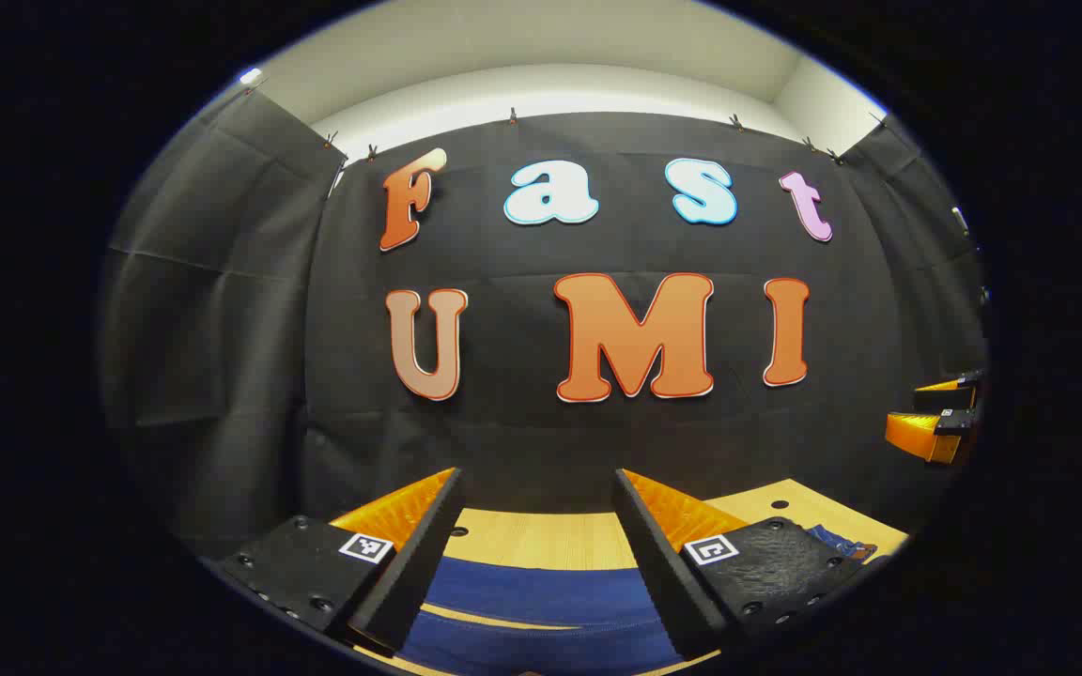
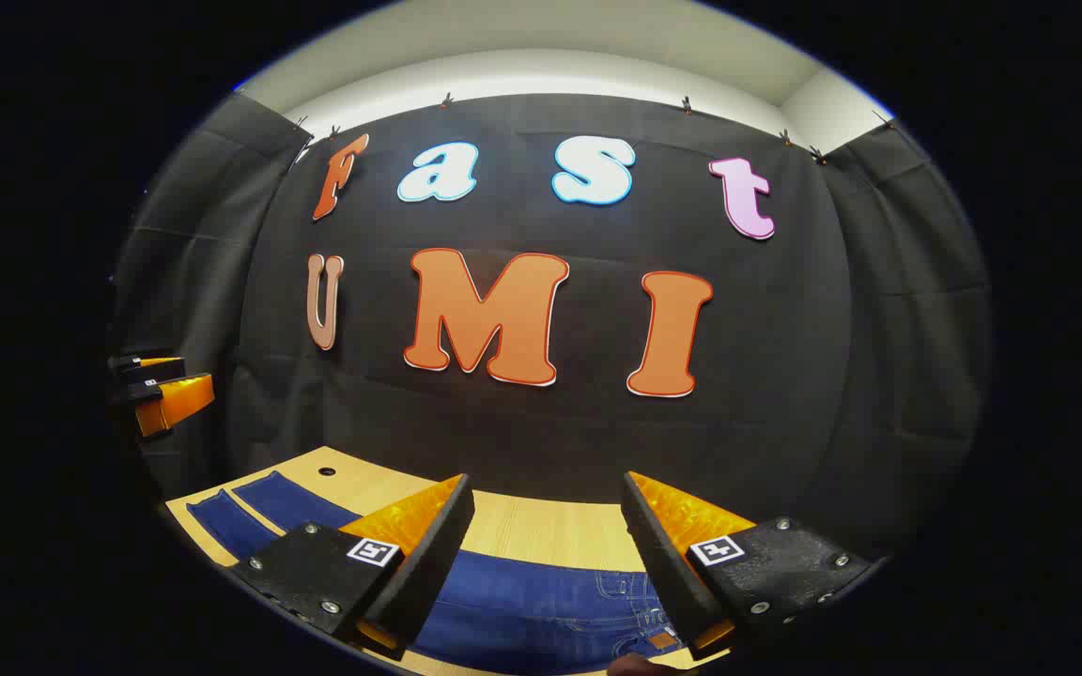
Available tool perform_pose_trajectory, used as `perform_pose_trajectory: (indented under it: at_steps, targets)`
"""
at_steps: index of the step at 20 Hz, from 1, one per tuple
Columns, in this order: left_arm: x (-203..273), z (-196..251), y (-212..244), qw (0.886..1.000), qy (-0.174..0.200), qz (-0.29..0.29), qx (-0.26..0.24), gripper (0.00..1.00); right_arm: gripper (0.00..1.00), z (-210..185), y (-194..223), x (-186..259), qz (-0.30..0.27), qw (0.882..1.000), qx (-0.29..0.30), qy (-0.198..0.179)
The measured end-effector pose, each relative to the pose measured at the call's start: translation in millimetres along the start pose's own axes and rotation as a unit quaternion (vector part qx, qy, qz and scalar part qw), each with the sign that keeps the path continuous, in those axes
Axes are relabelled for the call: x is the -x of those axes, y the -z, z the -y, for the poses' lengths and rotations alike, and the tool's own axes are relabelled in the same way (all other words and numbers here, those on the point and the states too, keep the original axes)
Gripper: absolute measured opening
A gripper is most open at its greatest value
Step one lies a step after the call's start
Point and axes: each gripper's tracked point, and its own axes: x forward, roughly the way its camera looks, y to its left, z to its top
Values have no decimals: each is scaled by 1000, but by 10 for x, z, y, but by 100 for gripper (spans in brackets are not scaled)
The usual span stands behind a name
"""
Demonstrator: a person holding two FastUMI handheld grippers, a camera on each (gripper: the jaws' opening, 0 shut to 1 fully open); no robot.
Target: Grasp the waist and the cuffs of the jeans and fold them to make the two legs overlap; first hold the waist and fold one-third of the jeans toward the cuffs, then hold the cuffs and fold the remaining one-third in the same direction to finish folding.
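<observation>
Wooden table (image 1: pixel 541 537) under jeans (image 2: pixel 532 601)

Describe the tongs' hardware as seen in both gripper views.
Left tongs and right tongs match: two wedge-shaped fingers with ribbed inner pads, each on a dark textured block with visible screws and a small square black-and-white tag. No cables visible.

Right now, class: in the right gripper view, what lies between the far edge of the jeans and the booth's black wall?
In the right gripper view, a bare strip of wooden table lies between the jeans and the wall.
</observation>
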Motion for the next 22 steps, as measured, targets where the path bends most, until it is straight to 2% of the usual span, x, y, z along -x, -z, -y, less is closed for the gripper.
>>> perform_pose_trajectory:
  at_steps: [3, 4, 6, 8, 9, 11, 12, 13, 18, 22]
  targets:
    - [-10, 133, 4, 1000, 3, 16, 7, 94, 97, 59, 59, -88, 4, 1000, 1, -7]
    - [-26, 129, 50, 1000, -3, 12, 1, 99, 97, 67, 80, -101, 5, 1000, 5, -9]
    - [-43, 110, 124, 1000, -11, 1, -3, 95, 97, 43, 146, -133, -4, 1000, 5, -13]
    - [-88, 198, 110, 1000, 4, 8, 2, 95, 97, 17, 170, -162, -6, 1000, 0, -14]
    - [-140, 237, 146, 1000, 19, 14, -9, 95, 97, 1, 153, -193, 0, 1000, 0, -12]
    - [-245, 150, 262, 999, 24, -2, -42, 96, 97, 47, 210, -252, -14, 1000, -7, 8]
    - [-285, 114, 236, 999, 28, 3, -47, 100, 97, 42, 210, -265, -14, 1000, -16, 12]
    - [-314, 127, 231, 999, 33, 5, -43, 98, 97, 30, 189, -297, -12, 1000, -23, 14]
    - [-387, 1, 346, 999, 36, -12, -24, 100, 97, 66, 288, -357, -29, 998, -27, 41]
    - [-453, -425, 538, 999, 3, -36, 4, 98, 97, 71, 376, -385, -49, 997, -28, 47]
